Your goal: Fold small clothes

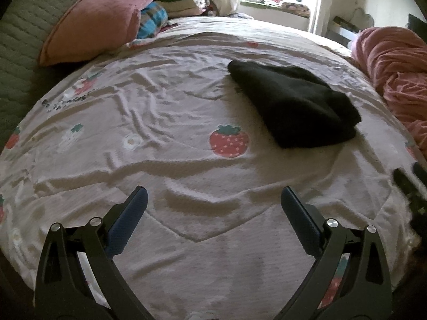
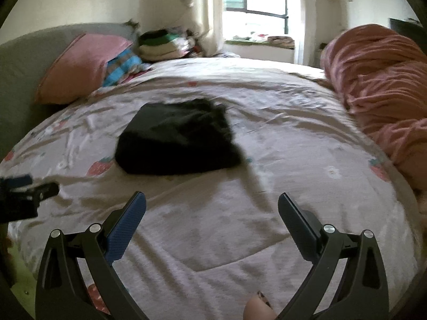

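Both my tongs hang spread and empty over the near part of the bed: the left tongs (image 1: 213, 196) with their blue-padded fingers wide apart above the wrinkled white bedsheet printed with strawberries (image 1: 165, 165), and the right tongs (image 2: 212, 201) just as wide, holding nothing. The task's thing, a black soft knit garment folded into a thick rectangular bundle (image 1: 291, 104), lies flat on the sheet ahead of both tongs, forward and to the right of the left pair, forward and to the left of the right pair (image 2: 176, 138), and well clear of either. It looks to me already folded over on itself (I cannot tell how many layers, the cloth is too dark), so I judge this piece to be at or near its last fold, with my tongs backed off from it. The next move, I think, calls either for one more tidy-up of the fuzzy far edge or for carrying the bundle aside; either way both tongs must reach forward and pinch at the near corners. Around it: a pink square pillow (image 1: 93, 24) far ahead to the left against the grey quilted headboard (image 1: 21, 42), a stack of folded clothes (image 1: 178, 1) beyond it, and a rumpled pink blanket (image 2: 381, 88) heaped along the right. Nothing lies between my tongs and the bundle.
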The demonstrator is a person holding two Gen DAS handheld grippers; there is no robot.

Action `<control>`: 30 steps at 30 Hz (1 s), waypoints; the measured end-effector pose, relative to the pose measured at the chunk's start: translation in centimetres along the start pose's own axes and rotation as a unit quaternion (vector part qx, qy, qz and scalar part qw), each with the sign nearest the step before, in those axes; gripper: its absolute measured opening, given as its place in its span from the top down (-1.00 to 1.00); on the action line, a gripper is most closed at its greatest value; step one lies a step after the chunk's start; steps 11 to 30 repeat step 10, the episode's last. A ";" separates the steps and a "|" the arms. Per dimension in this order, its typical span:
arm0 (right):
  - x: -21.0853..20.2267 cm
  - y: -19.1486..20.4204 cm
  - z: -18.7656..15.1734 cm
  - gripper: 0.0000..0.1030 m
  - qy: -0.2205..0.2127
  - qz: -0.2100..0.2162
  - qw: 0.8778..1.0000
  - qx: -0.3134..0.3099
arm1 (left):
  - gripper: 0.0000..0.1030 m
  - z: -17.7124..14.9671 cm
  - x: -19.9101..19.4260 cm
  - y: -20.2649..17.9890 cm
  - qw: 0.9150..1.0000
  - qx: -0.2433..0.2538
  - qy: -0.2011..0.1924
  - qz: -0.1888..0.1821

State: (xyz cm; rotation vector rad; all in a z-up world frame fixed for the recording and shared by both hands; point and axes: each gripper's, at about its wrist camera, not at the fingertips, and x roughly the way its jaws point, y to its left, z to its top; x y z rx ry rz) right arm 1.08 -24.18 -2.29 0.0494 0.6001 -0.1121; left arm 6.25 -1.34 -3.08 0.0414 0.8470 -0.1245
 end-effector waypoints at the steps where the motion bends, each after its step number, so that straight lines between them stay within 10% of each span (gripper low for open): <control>1: -0.8 -1.1 0.3 -0.91 -0.016 -0.021 0.999 0.018 | -0.82 0.1 0.2 0.7 1.000 -0.008 0.004 0.002; 7: -8.0 -11.6 3.0 -0.91 -0.107 -0.169 0.971 0.133 | -0.82 2.2 2.3 10.1 0.994 -0.097 0.037 0.022; 10: -14.5 -21.0 2.4 -0.91 -0.157 -0.322 0.908 0.217 | -0.82 3.5 3.0 17.8 0.984 -0.148 0.031 0.089; 30: -14.5 -21.0 2.4 -0.91 -0.157 -0.322 0.908 0.217 | -0.82 3.5 3.0 17.8 0.984 -0.148 0.031 0.089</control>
